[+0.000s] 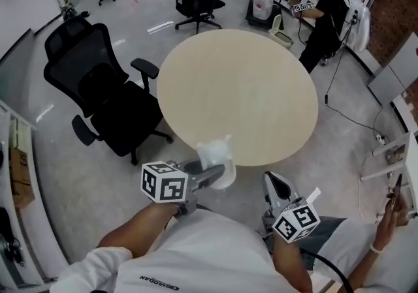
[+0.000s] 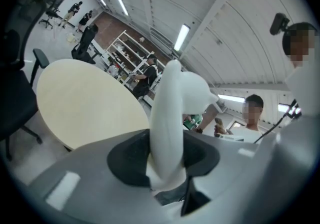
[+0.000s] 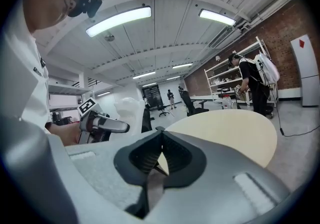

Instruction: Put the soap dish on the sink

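Beside the round table (image 1: 238,89) stands a black chair (image 1: 98,86).

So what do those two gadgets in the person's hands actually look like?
Both are grey plastic, with black ribbed pads inside two jaws. The left gripper and the right gripper each carry a white cube printed with black square markers. The person wears a white shirt, forearms bare.

The soap dish (image 1: 219,154) is white, the table (image 1: 235,89) beige.
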Tool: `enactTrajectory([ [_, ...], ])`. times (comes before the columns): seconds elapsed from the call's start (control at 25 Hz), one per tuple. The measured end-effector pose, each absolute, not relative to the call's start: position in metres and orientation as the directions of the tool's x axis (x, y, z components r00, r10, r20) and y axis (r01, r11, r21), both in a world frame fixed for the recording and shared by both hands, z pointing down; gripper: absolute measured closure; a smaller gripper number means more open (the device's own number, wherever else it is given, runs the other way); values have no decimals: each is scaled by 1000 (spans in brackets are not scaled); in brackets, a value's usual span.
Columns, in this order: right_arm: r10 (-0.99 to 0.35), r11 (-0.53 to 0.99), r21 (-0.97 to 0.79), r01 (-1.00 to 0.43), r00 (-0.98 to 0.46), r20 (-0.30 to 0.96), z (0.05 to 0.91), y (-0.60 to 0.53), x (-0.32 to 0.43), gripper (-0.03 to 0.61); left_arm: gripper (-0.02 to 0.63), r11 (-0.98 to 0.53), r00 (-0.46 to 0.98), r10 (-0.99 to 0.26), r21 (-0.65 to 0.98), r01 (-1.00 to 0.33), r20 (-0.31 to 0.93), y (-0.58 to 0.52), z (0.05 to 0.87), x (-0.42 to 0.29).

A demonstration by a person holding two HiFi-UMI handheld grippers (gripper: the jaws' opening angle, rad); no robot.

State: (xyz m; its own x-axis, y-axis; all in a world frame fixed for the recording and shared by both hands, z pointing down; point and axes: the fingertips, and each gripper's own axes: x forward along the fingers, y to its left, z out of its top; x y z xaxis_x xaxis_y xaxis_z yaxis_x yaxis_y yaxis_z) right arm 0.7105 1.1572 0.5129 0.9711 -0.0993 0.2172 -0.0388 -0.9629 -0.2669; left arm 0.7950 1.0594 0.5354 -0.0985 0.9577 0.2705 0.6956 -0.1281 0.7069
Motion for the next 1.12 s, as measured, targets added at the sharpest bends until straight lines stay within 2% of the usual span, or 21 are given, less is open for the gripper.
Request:
enactTrajectory([
  [0.36,-261,-931,-318,-179,935,239,535,1127,681,577,448,-234,1,951,718,655,309,1026,547,742],
  [0.64,-446,-864,-353,-358,870,209,544,1086,709,577,448,-403,177,911,705,584,373,968,563,741],
  [1.12,-682,-719,-334,-609,711,173,530,994,769,577,449,-546,444,828,676,495,344,881,535,763],
])
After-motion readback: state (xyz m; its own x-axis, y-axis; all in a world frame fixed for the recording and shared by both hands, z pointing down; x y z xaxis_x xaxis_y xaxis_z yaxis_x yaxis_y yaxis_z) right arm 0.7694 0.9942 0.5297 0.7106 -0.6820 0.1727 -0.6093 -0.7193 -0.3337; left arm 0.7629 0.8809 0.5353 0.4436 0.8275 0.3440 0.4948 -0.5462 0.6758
